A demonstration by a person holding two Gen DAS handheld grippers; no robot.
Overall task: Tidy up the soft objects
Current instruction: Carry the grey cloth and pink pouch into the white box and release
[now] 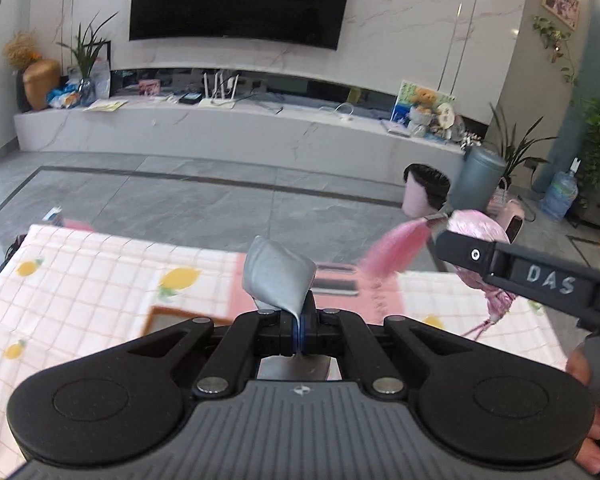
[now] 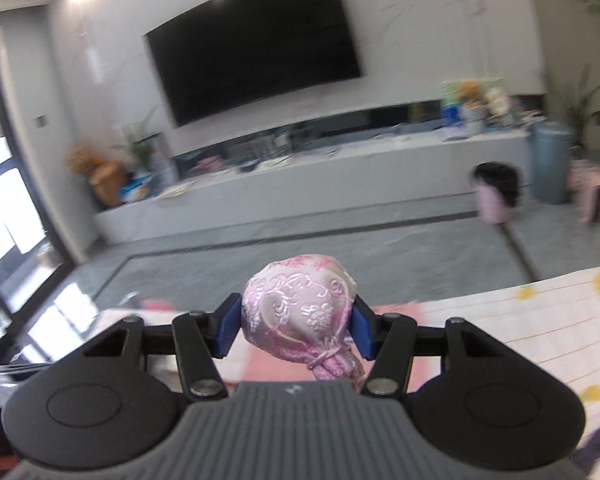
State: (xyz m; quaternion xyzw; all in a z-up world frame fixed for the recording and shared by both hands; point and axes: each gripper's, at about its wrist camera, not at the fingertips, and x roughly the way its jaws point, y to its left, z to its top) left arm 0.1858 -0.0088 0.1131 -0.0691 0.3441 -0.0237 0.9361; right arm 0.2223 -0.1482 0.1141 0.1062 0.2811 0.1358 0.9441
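My left gripper [image 1: 299, 330] is shut on a small grey fabric pouch [image 1: 278, 276], pinching its lower corner so that the pouch stands up above the fingers, over the table. My right gripper [image 2: 296, 326] is shut on a pink brocade sachet [image 2: 300, 312] with a knotted end; its blue pads [image 2: 228, 326] press on both sides. In the left wrist view the right gripper's finger [image 1: 500, 260] comes in from the right, with the pink sachet [image 1: 476, 228] and its pink tassel [image 1: 396, 248] held above the table.
A pink-and-white checked tablecloth with lemon prints [image 1: 100, 272] covers the table below. A pink box with a slot [image 1: 336, 284] lies on it behind the grey pouch. Beyond are grey floor tiles, a TV bench [image 1: 236, 124], a pink bin [image 1: 424, 190] and a grey bin [image 1: 480, 180].
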